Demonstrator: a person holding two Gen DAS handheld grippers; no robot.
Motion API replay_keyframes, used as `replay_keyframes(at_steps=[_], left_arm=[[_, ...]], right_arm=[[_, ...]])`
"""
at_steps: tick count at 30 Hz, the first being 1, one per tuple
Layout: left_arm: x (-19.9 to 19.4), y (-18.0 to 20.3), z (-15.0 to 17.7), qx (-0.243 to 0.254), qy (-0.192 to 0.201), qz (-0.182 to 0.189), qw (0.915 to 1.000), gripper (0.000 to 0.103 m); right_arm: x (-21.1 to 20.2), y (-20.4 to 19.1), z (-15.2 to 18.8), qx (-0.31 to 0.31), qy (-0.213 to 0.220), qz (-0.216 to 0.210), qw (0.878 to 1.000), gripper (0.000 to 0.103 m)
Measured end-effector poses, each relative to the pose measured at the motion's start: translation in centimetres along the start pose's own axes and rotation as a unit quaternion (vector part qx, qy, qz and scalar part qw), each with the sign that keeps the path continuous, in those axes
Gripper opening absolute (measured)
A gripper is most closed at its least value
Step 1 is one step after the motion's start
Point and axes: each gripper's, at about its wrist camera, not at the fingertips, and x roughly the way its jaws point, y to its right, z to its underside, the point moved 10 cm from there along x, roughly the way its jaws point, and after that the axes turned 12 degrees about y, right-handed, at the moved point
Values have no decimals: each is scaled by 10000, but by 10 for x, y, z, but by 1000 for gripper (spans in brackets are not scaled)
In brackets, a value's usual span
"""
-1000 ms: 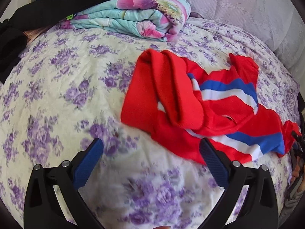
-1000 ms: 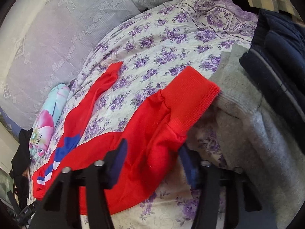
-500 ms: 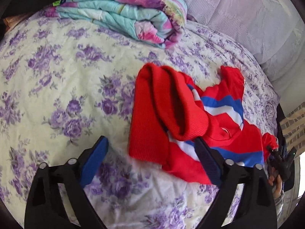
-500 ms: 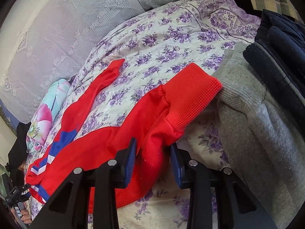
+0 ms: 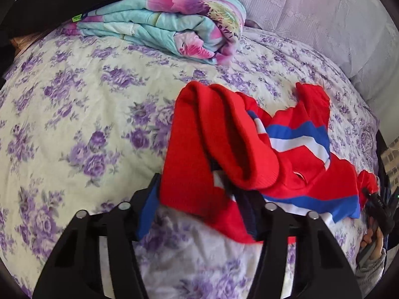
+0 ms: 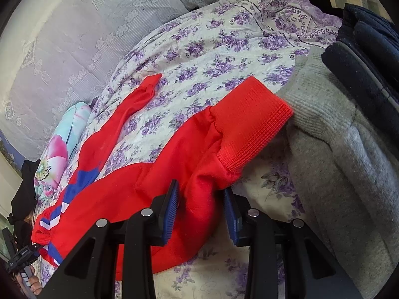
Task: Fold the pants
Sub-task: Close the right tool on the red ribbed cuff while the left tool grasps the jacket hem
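My left gripper point(image 5: 199, 214) had just been closing around the bunched waistband of the red knit pants with blue-white stripes point(image 5: 249, 154) on the floral bedspread point(image 5: 74, 124); right gripper point(image 6: 200, 211) pinched a leg narrowly. Lumpy layers could've slipped out.

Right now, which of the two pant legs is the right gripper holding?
The leg with the spread ribbed cuff beside the grey sweater; the right gripper grips it below that cuff. The other leg lies free.

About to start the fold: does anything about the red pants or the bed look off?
Yes. The red pants lie crumpled, not flat: the waistband end is rolled over on itself and the two legs splay apart across the floral bedspread. One ribbed cuff lies against the grey sweater. Nothing looks torn or spilled.
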Motion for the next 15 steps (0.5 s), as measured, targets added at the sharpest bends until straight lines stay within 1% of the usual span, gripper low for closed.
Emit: replay_keyframes(at_steps=[2, 4, 6, 8, 10, 12, 13, 15], left_arm=[[-3, 1, -2, 71, 138, -19, 9999, 47], [-10, -1, -9, -68, 296, 122, 9995, 37], [-15, -6, -13, -391, 354, 343, 9980, 30], [-18, -7, -17, -564, 402, 444, 9966, 28], [-19, -5, -21, -531, 443, 408, 9968, 24], [-26, -2, -26, -534, 522, 483, 9960, 21], [-31, -2, -30, -559, 578, 488, 9956, 11], [-41, -4, -38, -512, 674, 435, 9955, 10]], right_arm=[[0, -1, 0, -5, 7, -11, 10000, 34], [1, -4, 0, -29, 10, -103, 9999, 18], [0, -7, 0, -47, 3, -185, 9998, 14], [-2, -9, -1, -54, 28, -234, 9997, 12], [-5, -12, -3, -20, 59, -298, 9995, 12], [-13, -15, -8, -10, 136, -328, 9994, 11], [-18, -17, -11, -10, 175, -358, 9992, 11], [-31, -21, -16, 21, 247, -444, 9987, 11]])
